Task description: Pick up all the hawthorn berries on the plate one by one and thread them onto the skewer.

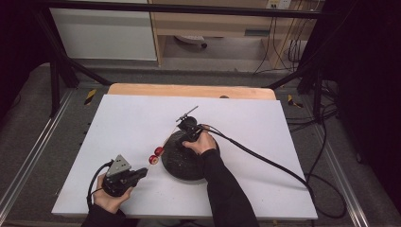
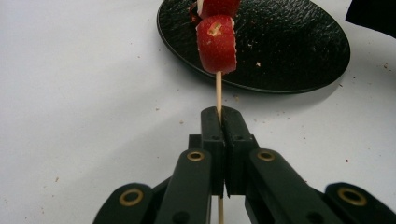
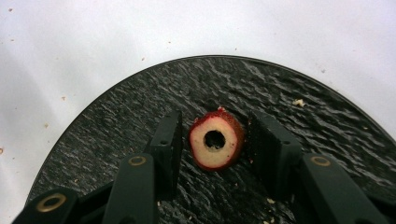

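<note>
White table: jaws flank fruit slice on plate.

No readable text, labels, brands or numbers in any view. The only sign-like marks are yellow-and-black hazard strips on the floor by the far corners of the table, no writing on them.
</note>
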Tool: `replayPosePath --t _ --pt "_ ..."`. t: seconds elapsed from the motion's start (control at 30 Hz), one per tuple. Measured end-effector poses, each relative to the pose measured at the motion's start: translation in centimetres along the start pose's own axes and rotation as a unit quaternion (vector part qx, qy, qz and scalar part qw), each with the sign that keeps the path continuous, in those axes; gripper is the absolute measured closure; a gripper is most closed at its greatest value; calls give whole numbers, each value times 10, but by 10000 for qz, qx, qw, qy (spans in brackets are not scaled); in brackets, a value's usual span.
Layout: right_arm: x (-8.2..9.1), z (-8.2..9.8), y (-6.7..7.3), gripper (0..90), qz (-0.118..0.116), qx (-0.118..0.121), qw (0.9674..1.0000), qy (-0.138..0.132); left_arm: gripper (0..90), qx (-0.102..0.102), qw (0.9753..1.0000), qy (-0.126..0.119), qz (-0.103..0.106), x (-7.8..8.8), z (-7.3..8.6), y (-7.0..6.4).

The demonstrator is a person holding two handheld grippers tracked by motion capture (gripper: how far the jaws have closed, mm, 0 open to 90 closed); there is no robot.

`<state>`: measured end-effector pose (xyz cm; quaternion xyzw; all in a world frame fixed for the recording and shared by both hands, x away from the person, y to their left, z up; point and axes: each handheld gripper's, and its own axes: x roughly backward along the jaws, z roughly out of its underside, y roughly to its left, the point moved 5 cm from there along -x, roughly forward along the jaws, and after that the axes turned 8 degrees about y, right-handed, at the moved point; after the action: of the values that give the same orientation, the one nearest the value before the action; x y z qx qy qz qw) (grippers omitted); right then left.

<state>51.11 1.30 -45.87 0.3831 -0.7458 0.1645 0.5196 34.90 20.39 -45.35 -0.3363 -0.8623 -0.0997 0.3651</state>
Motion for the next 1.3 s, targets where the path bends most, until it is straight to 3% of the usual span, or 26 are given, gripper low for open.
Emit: replayPosePath --t 0.33,0.57,0.83,1.0,1.13,1.3 --pt "0 0 -1 602 -4 -137 9999 34 886 -16 10000 -14 2 1 0 0" --pt "12 0 1 604 -68 -336 9994 -73 886 -4 10000 -66 4 2 -1 -1" --pt "36 10 0 605 -301 -773 9952 -522 885 -16 9999 -126 12 3 -1 -4" --pt "53 23 -2 606 -594 -1009 9874 -1062 886 -36 9999 -146 24 4 -2 -7" --pt "64 33 0 606 -689 -1189 9804 -1412 885 -70 9998 -168 29 5 -3 -9" --pt "72 44 4 606 -951 -1410 9662 -1939 885 -82 9998 -196 59 5 -3 -13"
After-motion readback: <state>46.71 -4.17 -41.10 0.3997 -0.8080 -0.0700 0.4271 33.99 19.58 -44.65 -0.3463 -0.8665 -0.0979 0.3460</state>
